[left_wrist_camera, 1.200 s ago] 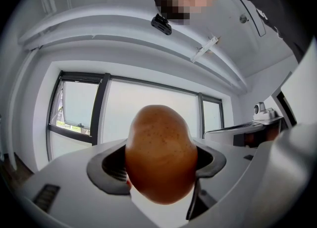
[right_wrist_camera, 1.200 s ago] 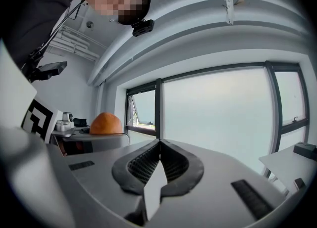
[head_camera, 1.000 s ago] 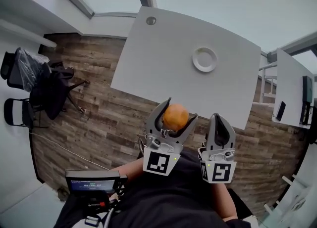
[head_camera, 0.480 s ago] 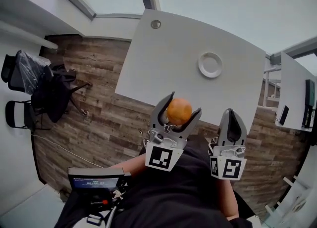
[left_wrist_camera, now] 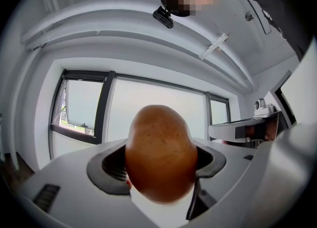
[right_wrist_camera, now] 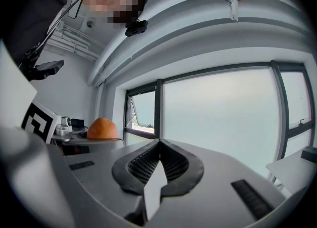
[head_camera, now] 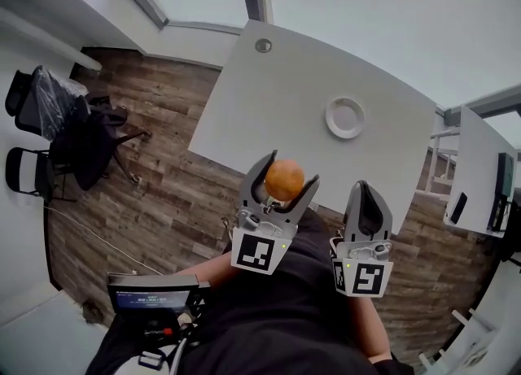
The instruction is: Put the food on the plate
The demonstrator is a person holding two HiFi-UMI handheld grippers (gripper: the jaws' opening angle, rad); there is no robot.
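Over at the far left of the head view, dark chairs (head_camera: 45,117) stand on the wood-plank floor (head_camera: 155,194), and at the lower left a small lit screen (head_camera: 153,298) sits close to the person's body. Moving toward the middle, a white table (head_camera: 269,105) fills the centre of the frame. Just below its near edge the left gripper (head_camera: 286,176) is raised, its jaws clamped on either side of a round orange-brown piece of food (head_camera: 284,180). In that gripper's own view the food bulges up between the two dark pads, with windows and ceiling behind it. Up and to the right of it, a small white plate (head_camera: 345,117) lies flat on the table, well apart from the food. Further right and lower, the right gripper (head_camera: 365,194) is held beside the left one, the two not touching; its jaws are pressed together with nothing between them, and its own view shows the pads meeting in a seam. At the right edge stands a second white table (head_camera: 476,154).
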